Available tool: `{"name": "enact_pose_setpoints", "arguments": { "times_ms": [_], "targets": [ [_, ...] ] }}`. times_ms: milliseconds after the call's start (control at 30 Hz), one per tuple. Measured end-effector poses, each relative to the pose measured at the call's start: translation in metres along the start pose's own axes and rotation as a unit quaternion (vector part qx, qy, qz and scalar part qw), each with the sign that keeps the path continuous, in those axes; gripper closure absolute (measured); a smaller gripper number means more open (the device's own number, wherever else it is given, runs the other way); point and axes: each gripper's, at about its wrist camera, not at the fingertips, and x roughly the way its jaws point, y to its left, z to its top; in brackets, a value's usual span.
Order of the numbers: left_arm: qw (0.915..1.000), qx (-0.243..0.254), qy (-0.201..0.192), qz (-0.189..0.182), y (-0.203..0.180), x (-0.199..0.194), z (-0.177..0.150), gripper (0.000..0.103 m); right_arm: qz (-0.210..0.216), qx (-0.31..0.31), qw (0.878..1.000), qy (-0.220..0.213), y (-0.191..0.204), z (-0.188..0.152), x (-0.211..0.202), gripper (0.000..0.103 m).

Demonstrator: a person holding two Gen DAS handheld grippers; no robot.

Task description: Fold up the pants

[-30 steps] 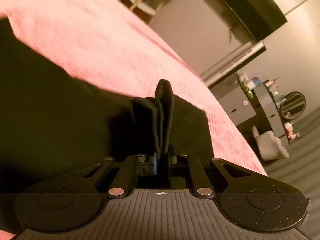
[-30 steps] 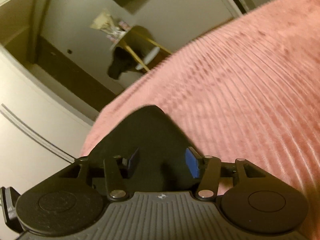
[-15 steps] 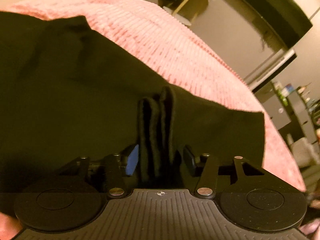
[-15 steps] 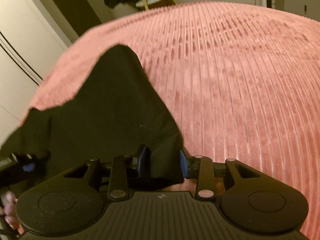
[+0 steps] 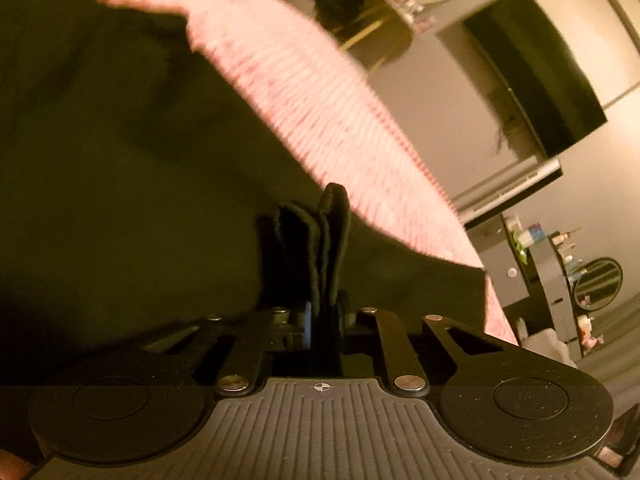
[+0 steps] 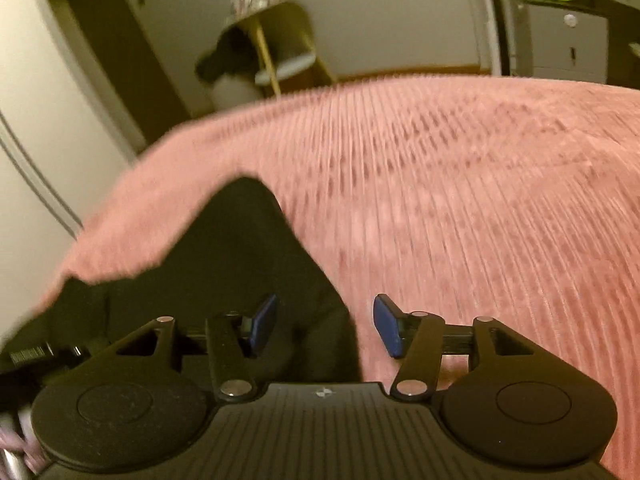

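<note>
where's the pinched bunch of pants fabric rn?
Left wrist view, bottom centre: the bunched fold of black pants stands upright between the closing pads of the left gripper, with the pink ribbed bedspread just behind and to the right.

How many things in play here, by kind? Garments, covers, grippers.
Black pants: 1
Pink ribbed bed cover: 1
Grippers: 2, left gripper closing on a bunched fold of the pants, right gripper opening with pants fabric between its pads
Total: 4
</note>
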Motion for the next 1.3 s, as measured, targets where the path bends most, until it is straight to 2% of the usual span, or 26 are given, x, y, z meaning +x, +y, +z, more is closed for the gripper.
{"name": "enact_pose_setpoints", "arguments": {
  "times_ms": [67,133,200,267,300,367,400,433,467,533,767,933,1300],
  "targets": [
    [0.9999,0.012,-0.012,0.001,-0.005,-0.016,0.007,0.09,0.013,0.002,1.0,-0.006,0.006,0.002,-0.006,0.057],
    [0.9991,0.027,-0.03,0.015,-0.007,-0.035,0.015,0.09,0.02,-0.016,1.0,-0.009,0.016,0.0,-0.009,0.069],
    [0.9961,0.053,-0.042,0.056,-0.008,-0.049,0.019,0.087,0.03,-0.039,0.999,-0.006,0.032,-0.001,-0.006,0.076],
    [0.9904,0.068,-0.042,0.113,-0.001,-0.054,0.021,0.073,0.044,-0.061,0.997,-0.001,0.048,-0.004,0.0,0.084],
    [0.9882,0.065,-0.04,0.133,0.003,-0.053,0.021,0.069,0.041,-0.076,0.996,0.008,0.057,-0.007,0.006,0.085],
    [0.9868,0.044,-0.031,0.153,0.014,-0.05,0.022,0.069,0.021,-0.097,0.994,0.035,0.072,-0.013,0.025,0.085],
    [0.9881,0.033,-0.024,0.148,0.018,-0.047,0.022,0.063,0.016,-0.097,0.994,0.054,0.075,-0.016,0.036,0.085],
    [0.989,0.025,-0.017,0.145,0.021,-0.044,0.023,0.053,0.005,-0.092,0.993,0.076,0.076,-0.019,0.048,0.085],
    [0.9893,0.021,-0.013,0.143,0.025,-0.042,0.024,0.05,-0.006,-0.085,0.992,0.094,0.074,-0.022,0.058,0.086],
    [0.9894,0.021,-0.016,0.143,0.026,-0.04,0.024,0.049,-0.014,-0.074,0.992,0.106,0.072,-0.023,0.068,0.088],
    [0.9905,0.025,-0.012,0.135,0.027,-0.042,0.018,0.053,-0.04,-0.115,0.988,0.094,0.085,-0.032,0.068,0.088],
    [0.9907,0.022,-0.011,0.134,0.027,-0.043,0.016,0.051,-0.034,-0.101,0.99,0.088,0.081,-0.031,0.067,0.088],
    [0.995,-0.028,-0.008,0.095,0.038,-0.046,0.02,0.043,-0.013,-0.069,0.994,0.08,0.073,-0.028,0.07,0.083]
  ]
}}
